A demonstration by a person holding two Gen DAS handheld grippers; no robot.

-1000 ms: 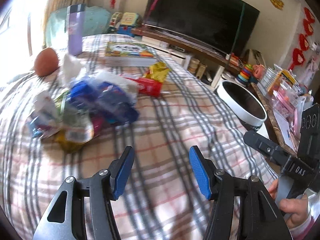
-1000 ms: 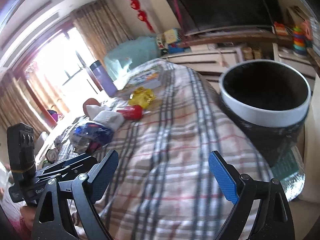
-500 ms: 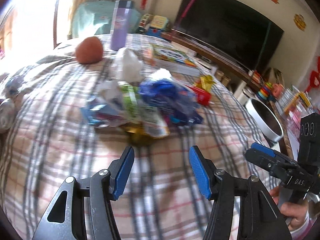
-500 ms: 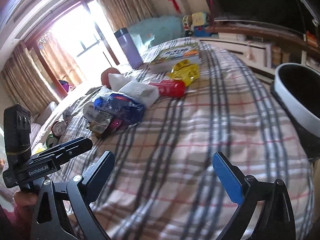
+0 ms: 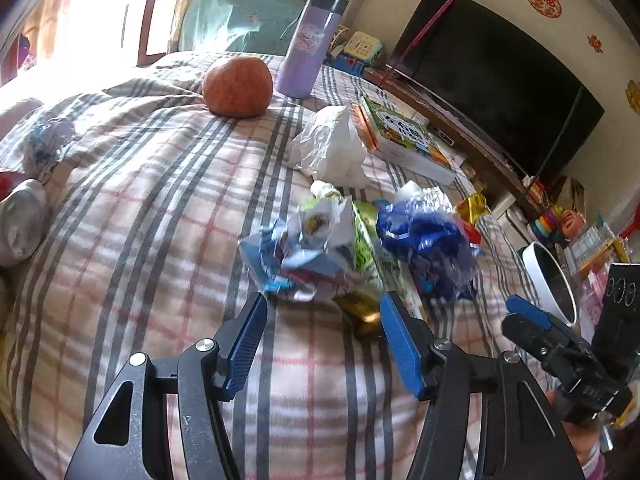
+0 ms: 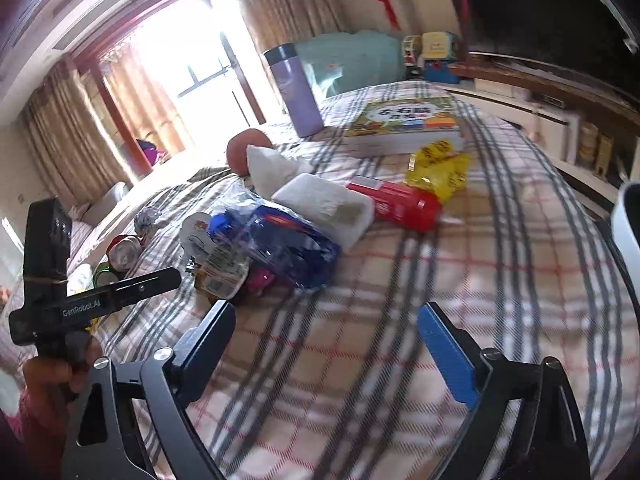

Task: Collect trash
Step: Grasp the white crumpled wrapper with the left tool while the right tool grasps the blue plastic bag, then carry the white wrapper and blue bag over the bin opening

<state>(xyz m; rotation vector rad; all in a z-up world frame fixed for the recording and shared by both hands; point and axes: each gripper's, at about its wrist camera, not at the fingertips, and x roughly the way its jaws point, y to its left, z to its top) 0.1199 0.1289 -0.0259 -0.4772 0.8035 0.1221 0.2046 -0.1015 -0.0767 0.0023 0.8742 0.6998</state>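
Note:
A heap of crumpled wrappers lies on the plaid bedspread, with a blue plastic wrapper on its right side. My left gripper hovers just short of the heap; its jaws are opening and the pads touch nothing. In the right wrist view the blue wrapper, a white tissue pack, a red packet and a yellow wrapper lie ahead. My right gripper is wide, its jaws closing a little over bare bedspread. The white-rimmed bin stands beyond the bed's right edge.
An orange fruit, a purple flask and a picture book sit farther back. Crumpled white tissue lies before the book. Crumpled paper and cans lie at the left. A TV stands behind.
Both views have swung left across the bed. The trash heap now sits right in front of the left gripper, and the bin has slid to the right edge of both views.

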